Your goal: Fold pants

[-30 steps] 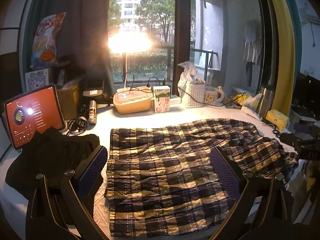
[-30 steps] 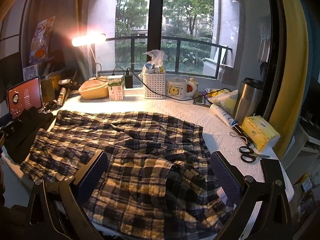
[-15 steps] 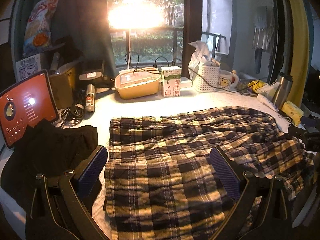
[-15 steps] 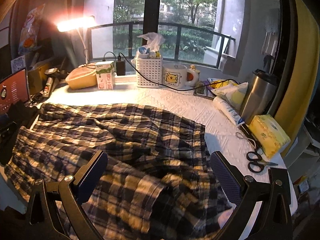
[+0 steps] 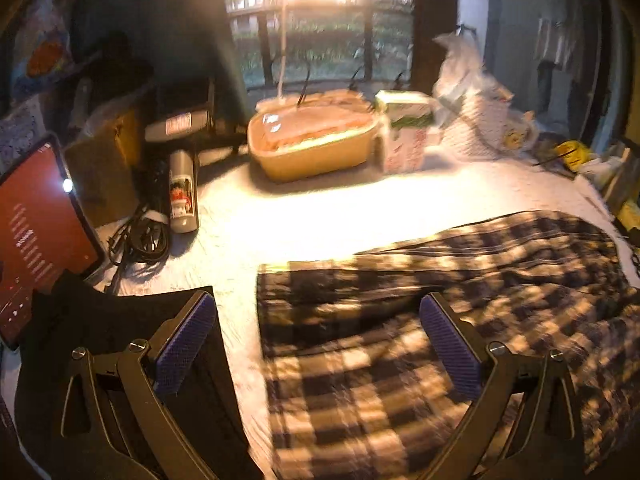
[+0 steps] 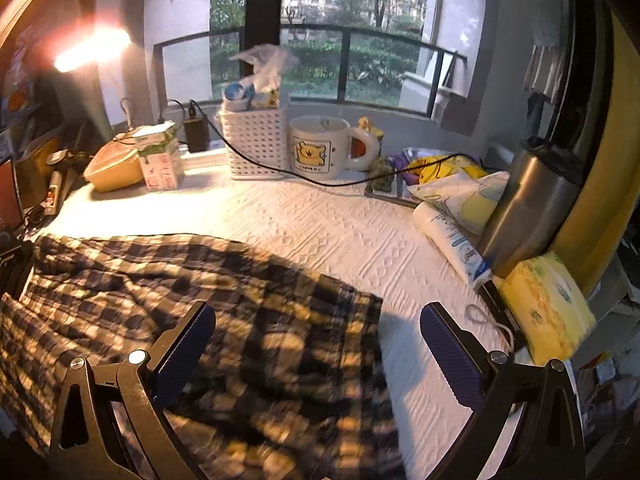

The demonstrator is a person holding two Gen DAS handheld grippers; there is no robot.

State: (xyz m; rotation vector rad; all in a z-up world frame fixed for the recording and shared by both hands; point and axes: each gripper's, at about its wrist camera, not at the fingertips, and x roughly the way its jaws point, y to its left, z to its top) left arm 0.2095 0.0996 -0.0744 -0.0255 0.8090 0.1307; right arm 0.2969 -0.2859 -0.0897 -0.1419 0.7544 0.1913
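Note:
Dark-and-cream plaid pants [image 5: 440, 320] lie spread on the white textured table cover [image 5: 320, 216]. My left gripper [image 5: 316, 344] is open and empty, low over the pants' left end; its left finger is over a black garment [image 5: 120, 320]. In the right wrist view the pants [image 6: 200, 300] fill the lower left. My right gripper [image 6: 316, 344] is open and empty over the pants' right edge, its right finger over bare cover [image 6: 340, 232].
A red-screened tablet [image 5: 36, 232], cables and a can [image 5: 182, 192] stand at left. A tan lidded box [image 5: 316, 144], milk carton [image 5: 404, 136], white basket [image 6: 256, 140], mug [image 6: 320, 146], steel flask [image 6: 532, 208], yellow tissue pack [image 6: 548, 308] and scissors [image 6: 488, 324] line the back and right.
Both grippers have dropped lower and moved forward toward the pants. The views are now closer to the table and blurred by motion. Both stay open.

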